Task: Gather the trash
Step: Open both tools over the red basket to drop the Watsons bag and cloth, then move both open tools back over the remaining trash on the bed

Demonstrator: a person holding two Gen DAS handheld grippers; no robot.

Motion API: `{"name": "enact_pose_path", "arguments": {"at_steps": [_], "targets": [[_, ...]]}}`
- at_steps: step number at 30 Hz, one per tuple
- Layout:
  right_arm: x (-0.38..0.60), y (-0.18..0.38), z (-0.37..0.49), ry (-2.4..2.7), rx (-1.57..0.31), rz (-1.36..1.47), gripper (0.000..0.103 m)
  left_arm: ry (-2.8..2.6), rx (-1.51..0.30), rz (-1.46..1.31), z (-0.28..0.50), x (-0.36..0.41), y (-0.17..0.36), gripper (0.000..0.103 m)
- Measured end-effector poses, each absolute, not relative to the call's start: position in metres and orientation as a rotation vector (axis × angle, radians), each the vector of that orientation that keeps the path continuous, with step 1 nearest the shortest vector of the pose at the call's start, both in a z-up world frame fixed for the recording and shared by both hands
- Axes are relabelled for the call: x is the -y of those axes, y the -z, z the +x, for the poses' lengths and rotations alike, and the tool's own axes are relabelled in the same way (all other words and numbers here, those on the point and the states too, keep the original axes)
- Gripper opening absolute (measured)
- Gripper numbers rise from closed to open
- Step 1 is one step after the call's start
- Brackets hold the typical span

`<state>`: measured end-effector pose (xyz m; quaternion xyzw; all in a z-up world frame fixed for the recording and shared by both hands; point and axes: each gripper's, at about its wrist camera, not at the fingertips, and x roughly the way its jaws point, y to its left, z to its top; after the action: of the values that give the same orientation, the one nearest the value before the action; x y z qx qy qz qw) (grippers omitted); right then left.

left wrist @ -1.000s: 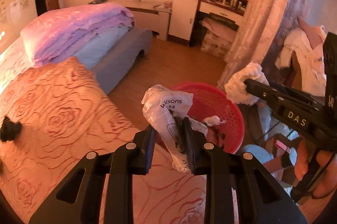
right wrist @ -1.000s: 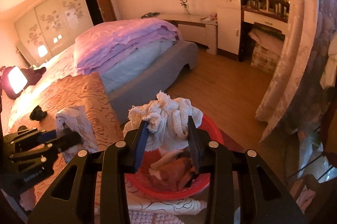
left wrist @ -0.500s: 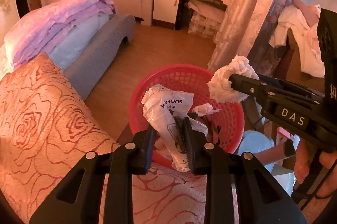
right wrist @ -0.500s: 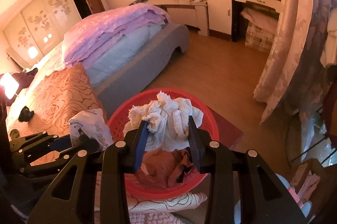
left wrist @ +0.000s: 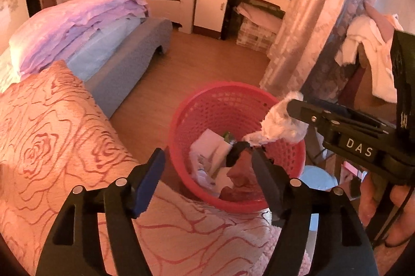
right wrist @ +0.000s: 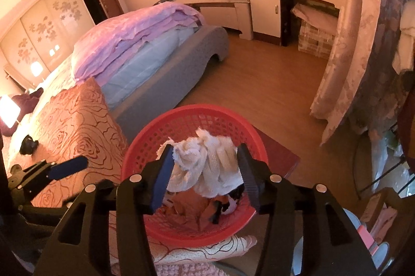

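Observation:
A red mesh basket [left wrist: 220,89] [right wrist: 197,110] stands on the floor beside the bed, with paper and brown scraps inside. My left gripper [left wrist: 207,169] hangs over its near rim; its jaws are opening and nothing is between them. A white plastic bag [left wrist: 210,154] lies inside the basket below it. My right gripper [right wrist: 205,169] is over the basket with its jaws opening. A white crumpled wad [right wrist: 207,164] [left wrist: 282,120] still spans the gap between its pads and touches both. In the right wrist view, one blue-padded finger of the left gripper [right wrist: 70,167] shows at the left.
The bed's orange rose-patterned cover [left wrist: 52,133] borders the basket on the left, with folded purple and blue bedding [left wrist: 77,24] behind. A patterned curtain [left wrist: 306,29] hangs right of the basket. Wooden floor [right wrist: 272,84] lies beyond. A person's hand [left wrist: 384,211] grips the right tool.
Both grippers came down over the basket. The left jaws opened and the plastic bag dropped into the basket. The right jaws widened around the white wad.

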<state>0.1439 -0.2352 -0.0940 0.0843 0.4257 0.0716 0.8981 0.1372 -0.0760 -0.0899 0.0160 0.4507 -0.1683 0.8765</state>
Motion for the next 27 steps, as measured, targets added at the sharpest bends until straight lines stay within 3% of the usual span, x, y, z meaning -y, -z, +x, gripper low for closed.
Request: {"name": "enact_pose_path", "arguments": {"at_steps": [7,23,27], "targets": [[0.23,0.084,0.138,-0.149,-0.85,0.151,0.051,0.299,-0.904,0.017,0.129,0.053,0.076,0.073],[0.194,0.066,0.116,-0.218,-0.77,0.084,0.075,0.167,-0.841,0.015,0.105,0.018,0.058,0.079],[0.18,0.066,0.109,-0.254,-0.768,0.063,0.075,0.127,-0.842,0.014,0.096,0.005,0.057,0.08]]}}
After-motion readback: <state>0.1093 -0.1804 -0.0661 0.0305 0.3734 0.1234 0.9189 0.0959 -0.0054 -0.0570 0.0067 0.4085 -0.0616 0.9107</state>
